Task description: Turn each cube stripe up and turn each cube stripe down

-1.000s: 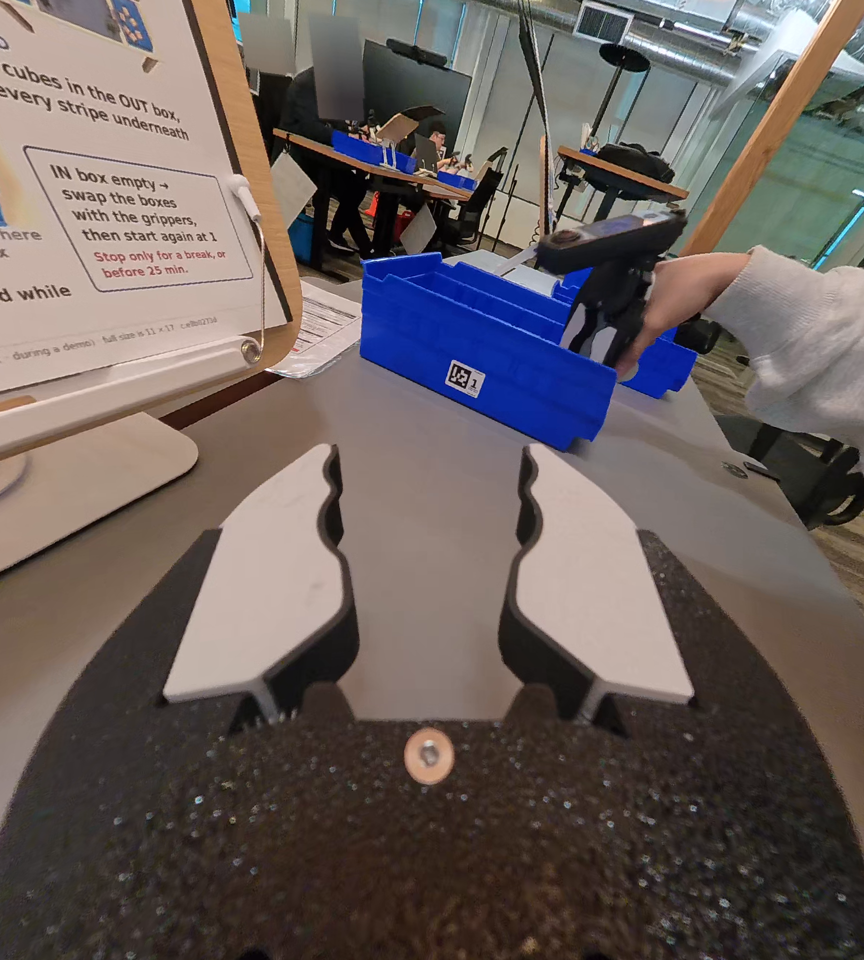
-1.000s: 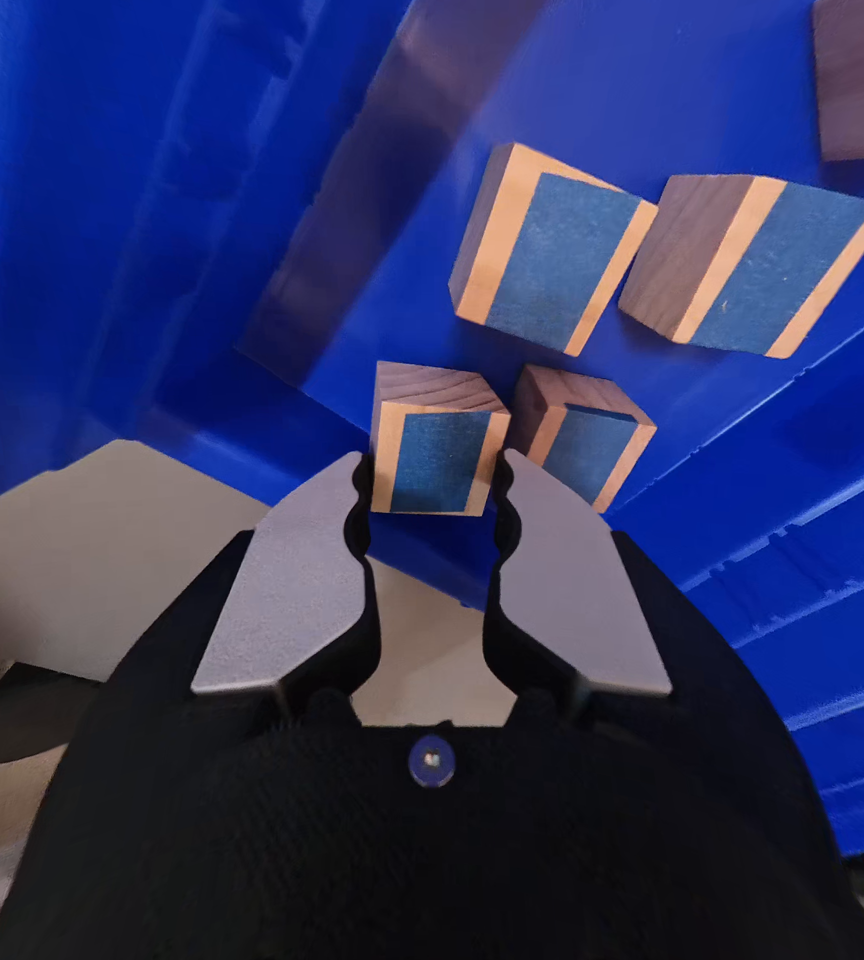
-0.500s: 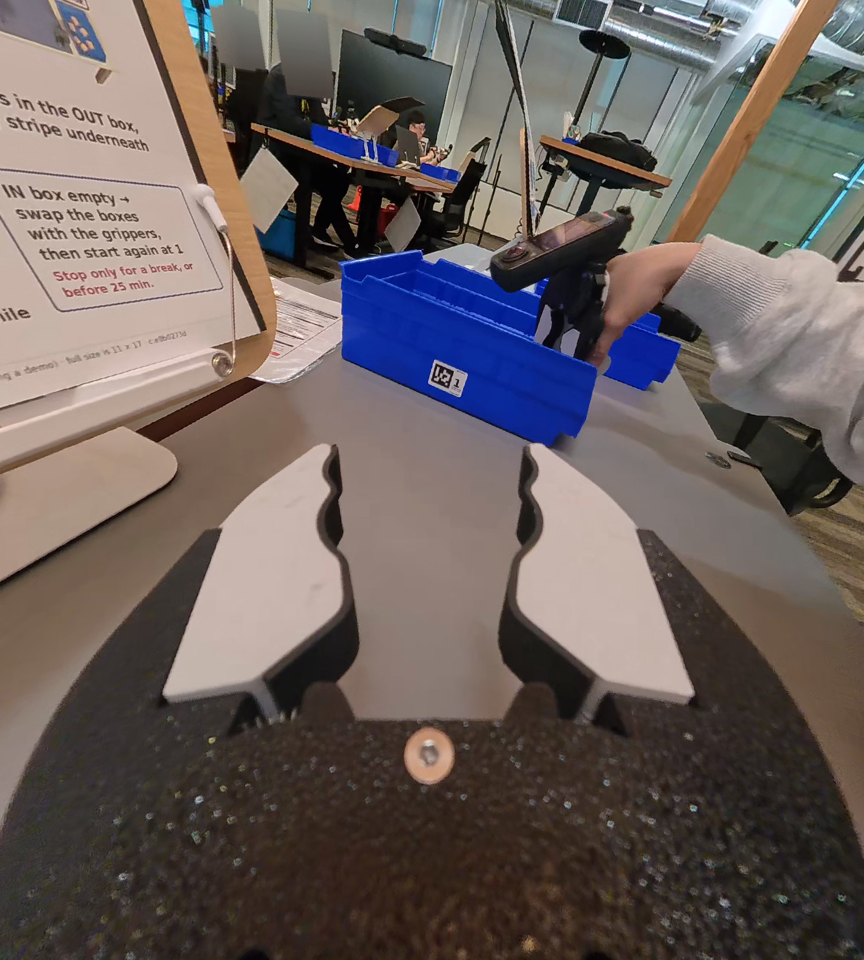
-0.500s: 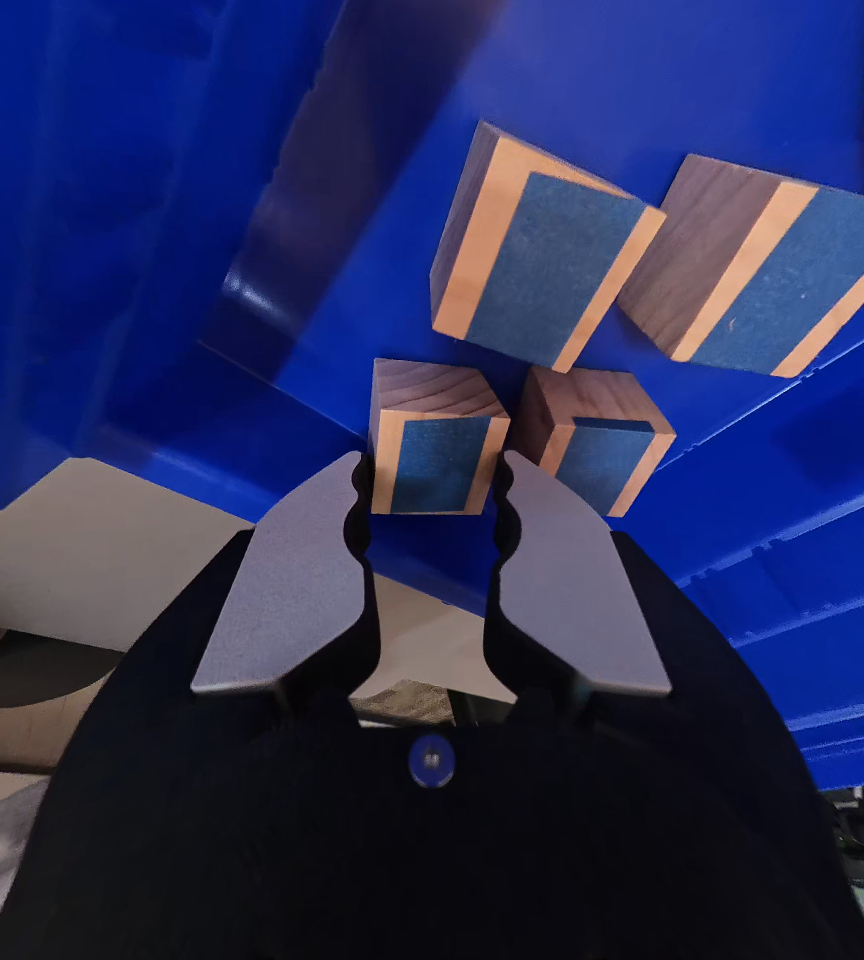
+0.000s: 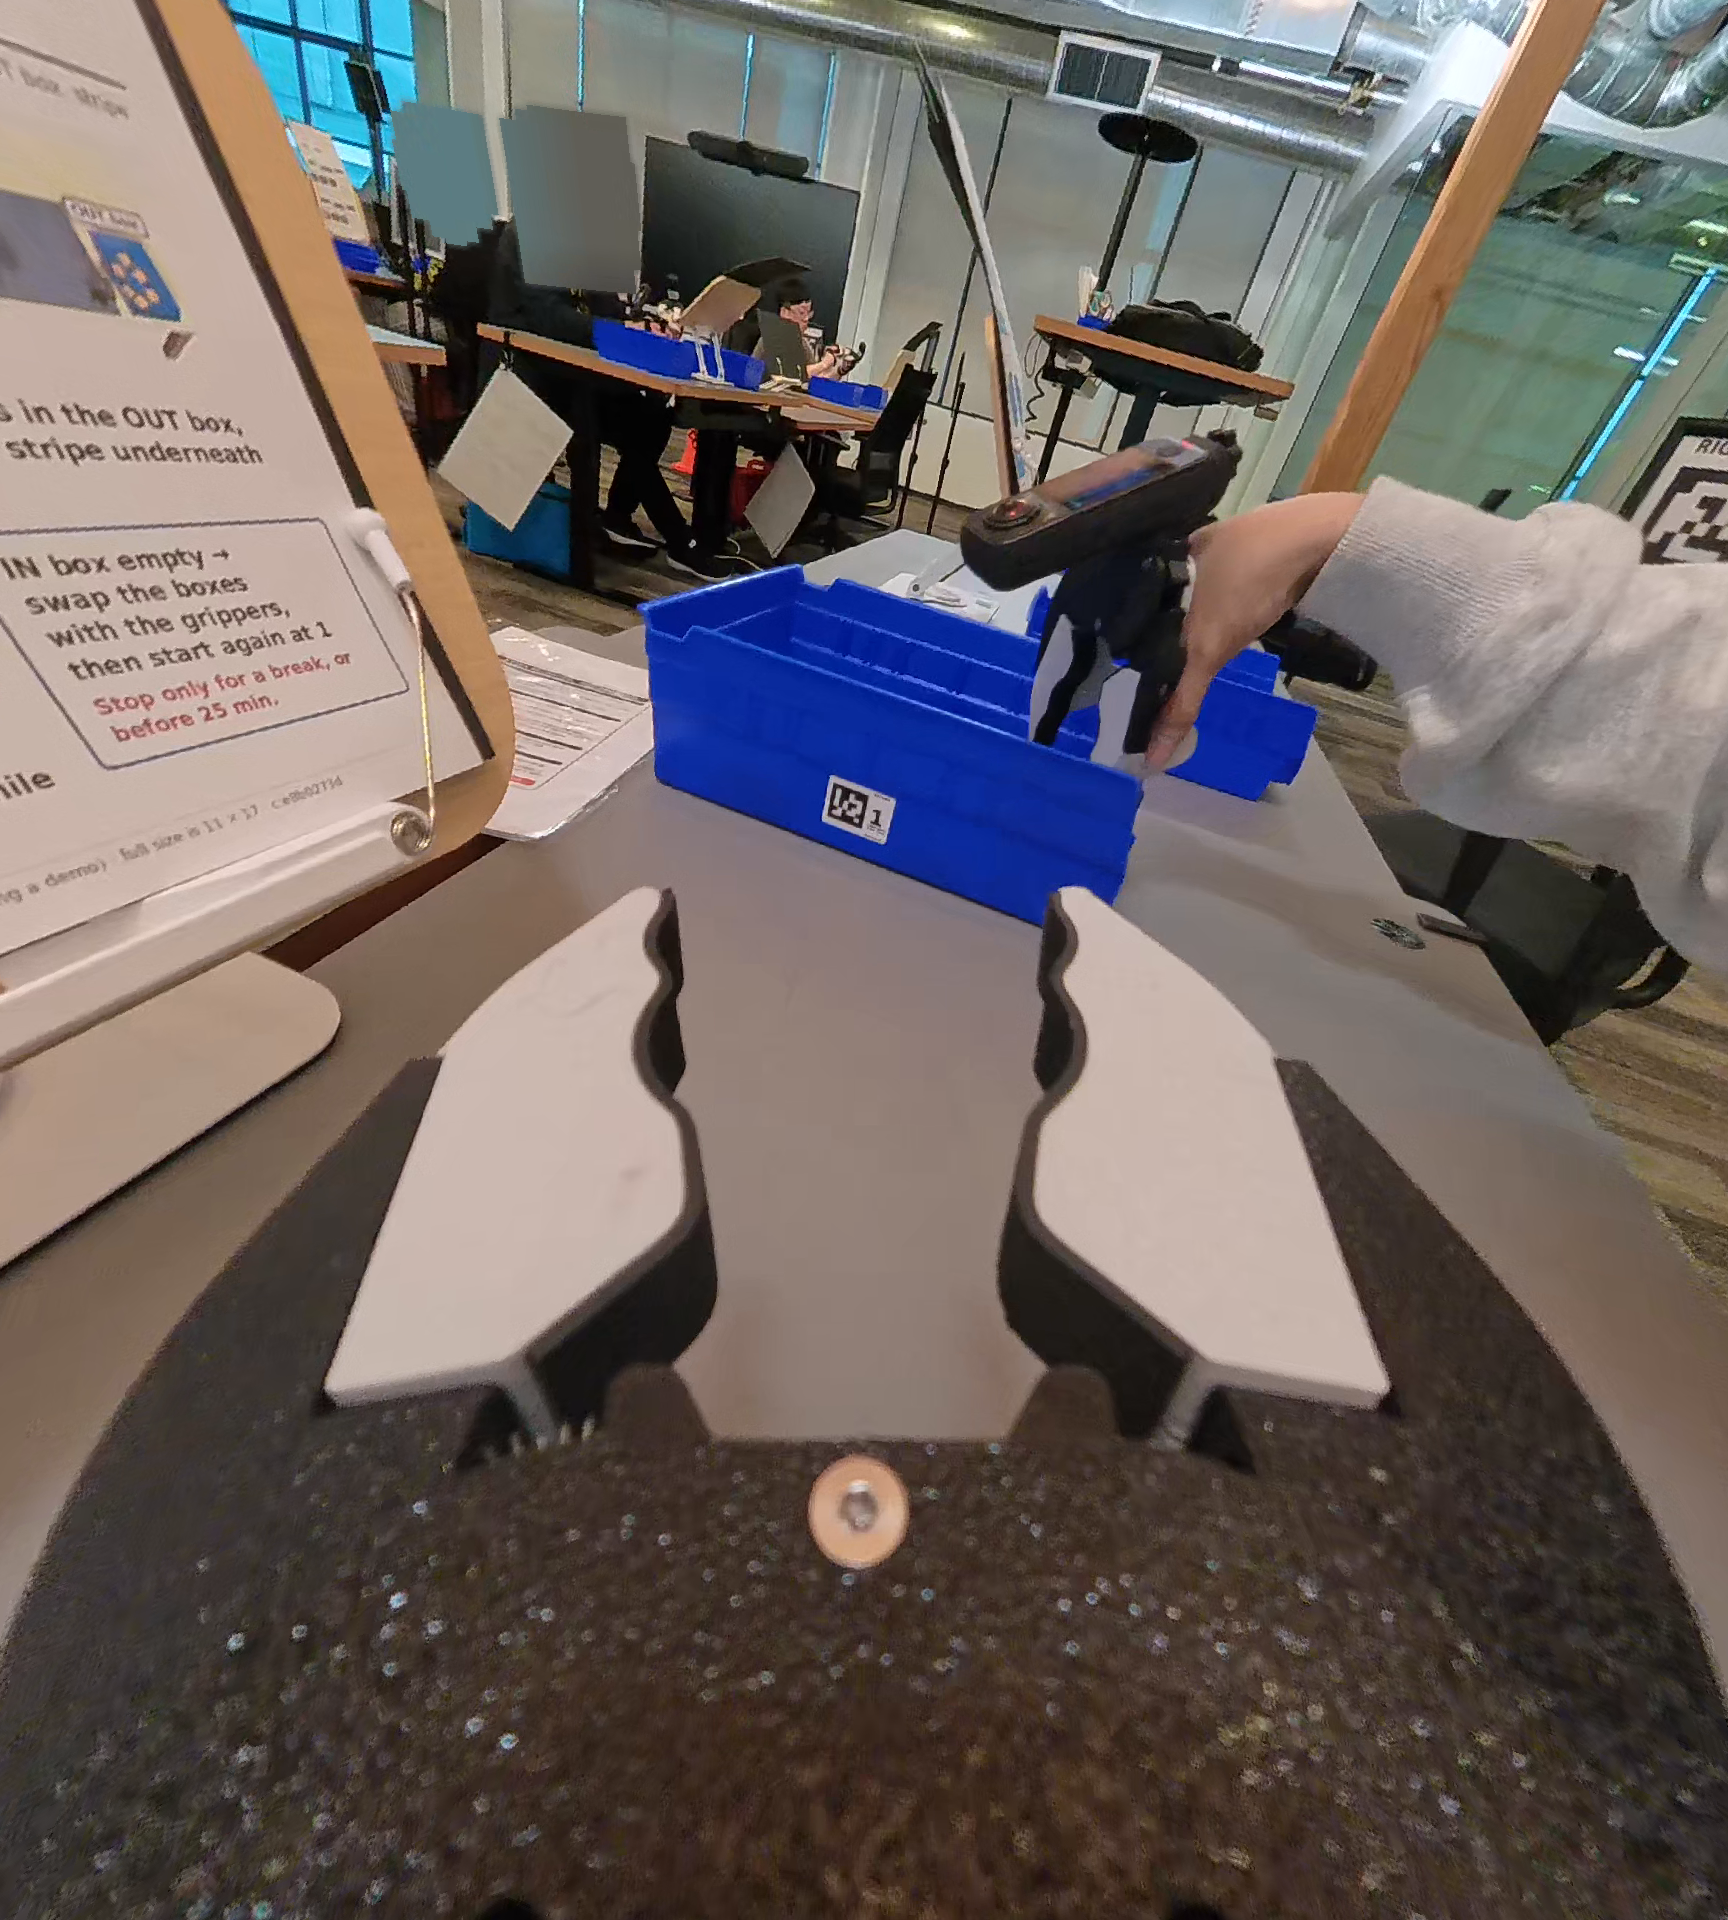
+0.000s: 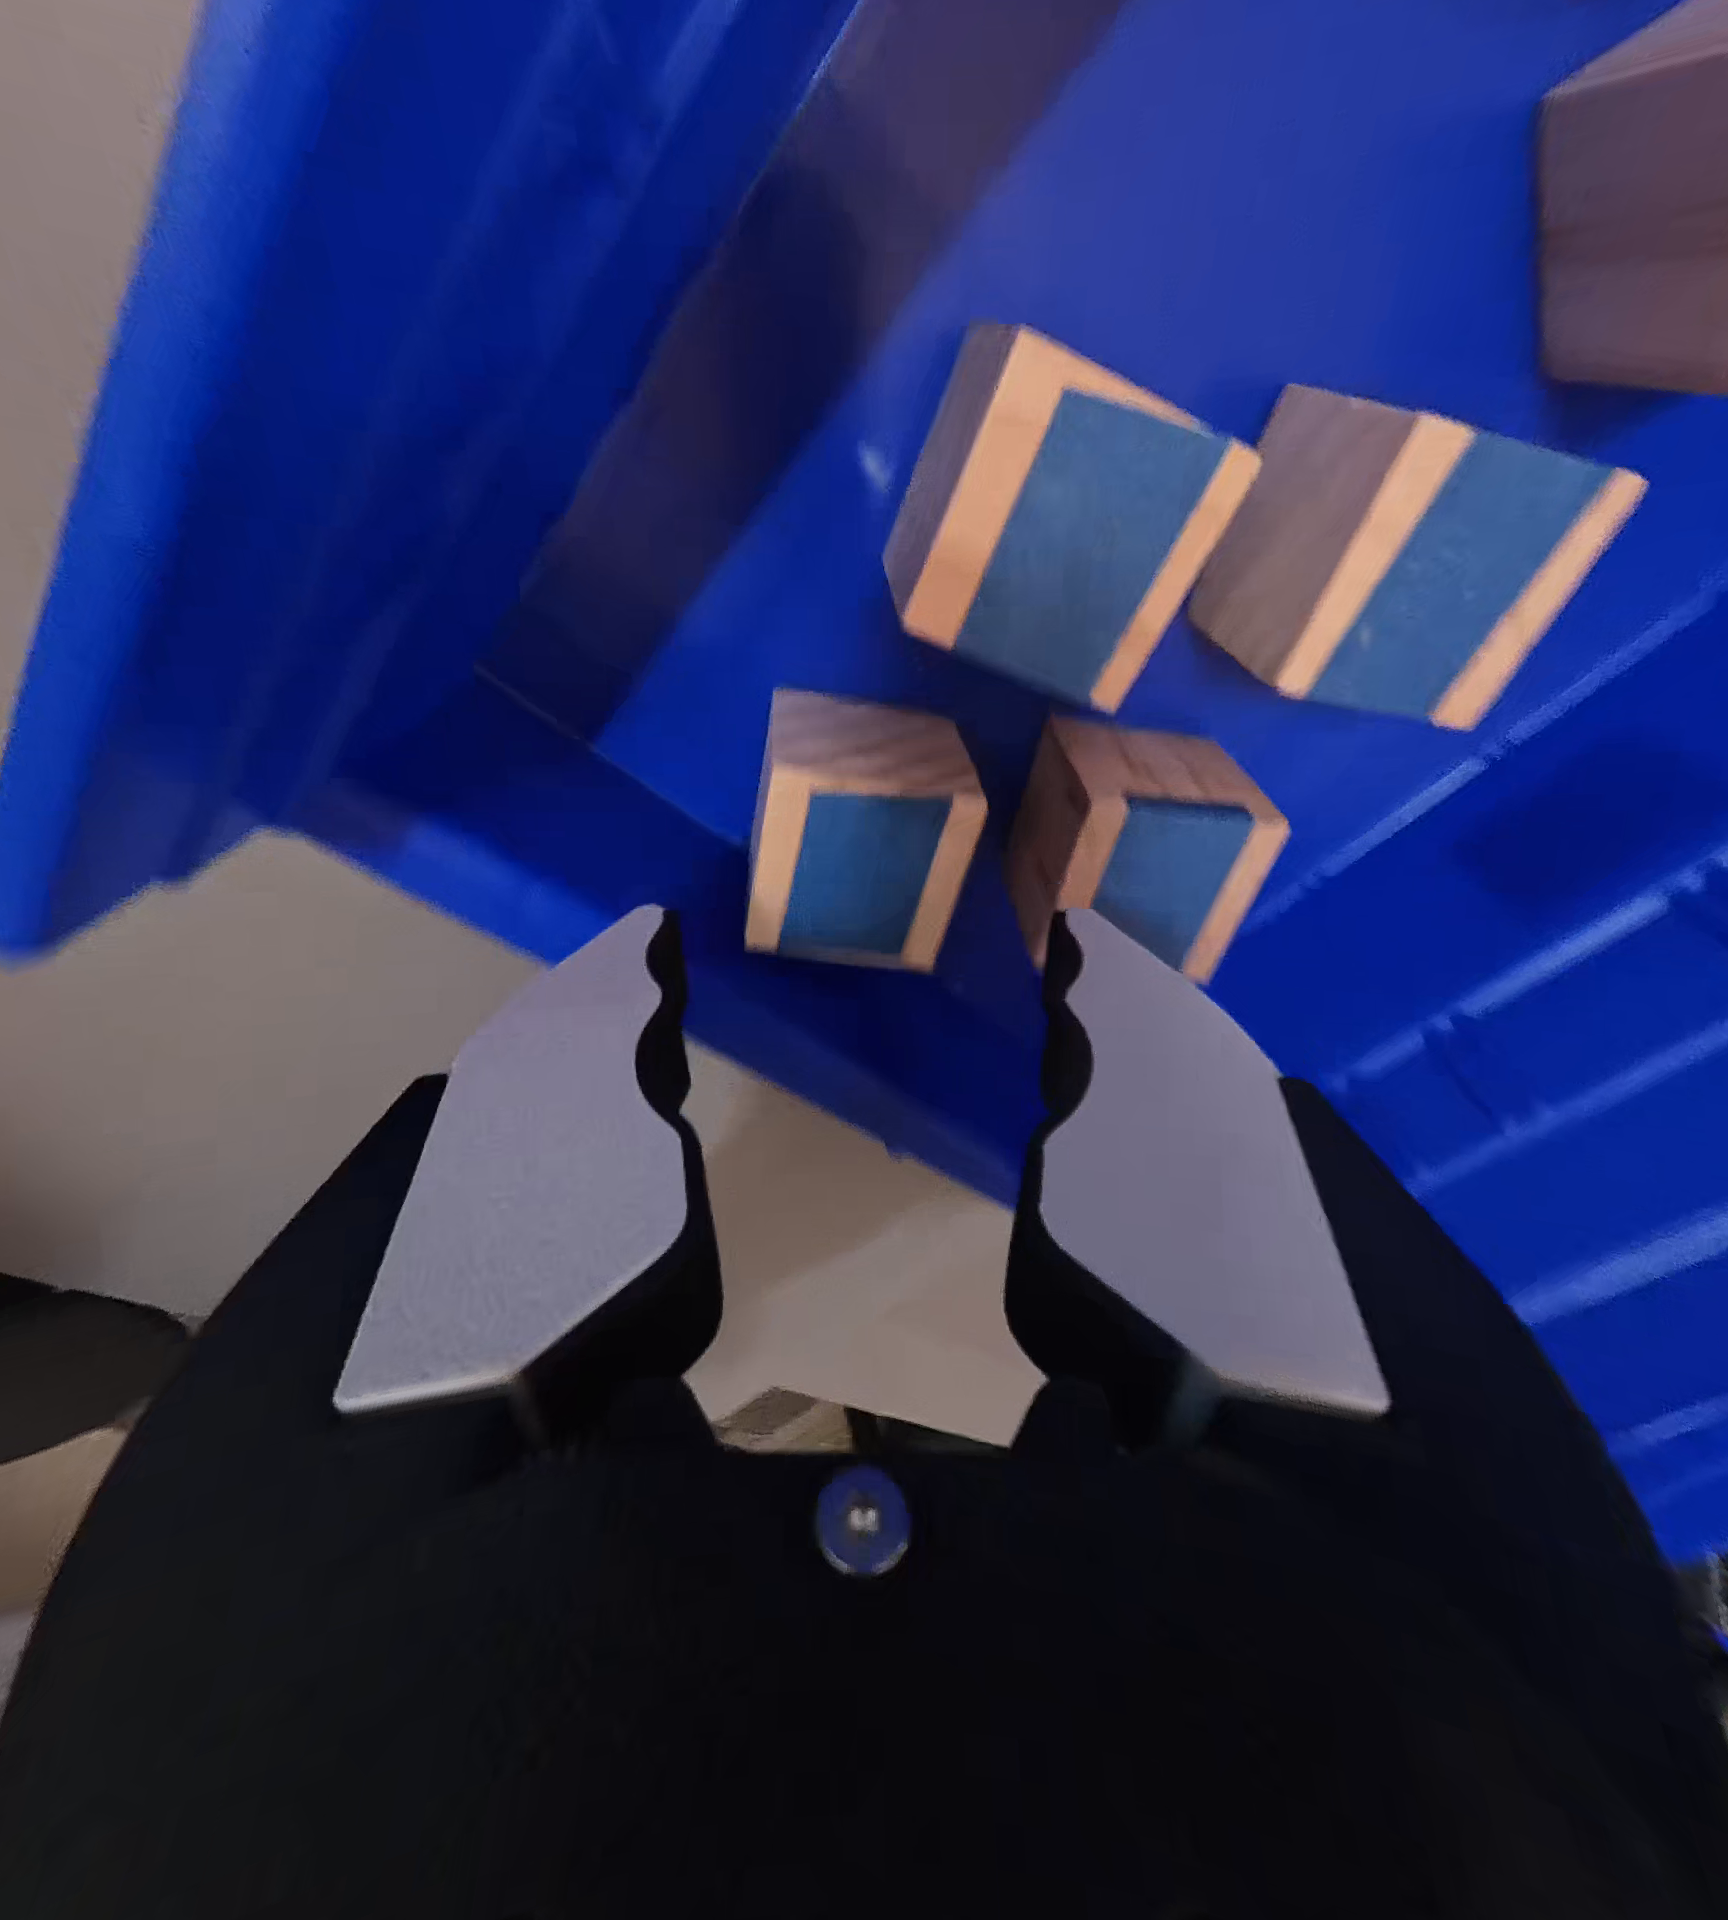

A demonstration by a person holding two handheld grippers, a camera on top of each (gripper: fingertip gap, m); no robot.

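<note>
In the right wrist view, several wooden cubes lie in a blue bin [image 6: 1255, 156], each with its blue stripe facing the camera. My right gripper [image 6: 860, 935] is open and empty, just short of the nearest cube [image 6: 860, 831], which sits free beyond the fingertips. A second cube [image 6: 1151, 842] stands right beside it, with two more [image 6: 1068, 520] [image 6: 1421, 561] behind and another [image 6: 1691, 208] at the top right. My left gripper [image 5: 860, 914] is open and empty above the grey table [image 5: 839, 1039]. The left wrist view shows the right gripper [image 5: 1099, 686] over the far bin [image 5: 1244, 717].
A second blue bin [image 5: 891, 748] with a square tag stands in front of the far one. An instruction board [image 5: 112, 520] on a white stand is at the left, with paper sheets [image 5: 559, 727] beside it. A person's sleeve [image 5: 1587, 707] reaches in from the right.
My right gripper has opened and let go of the nearest cube, then drawn back a little from it. The left gripper stays open, and its view has shifted slightly.
</note>
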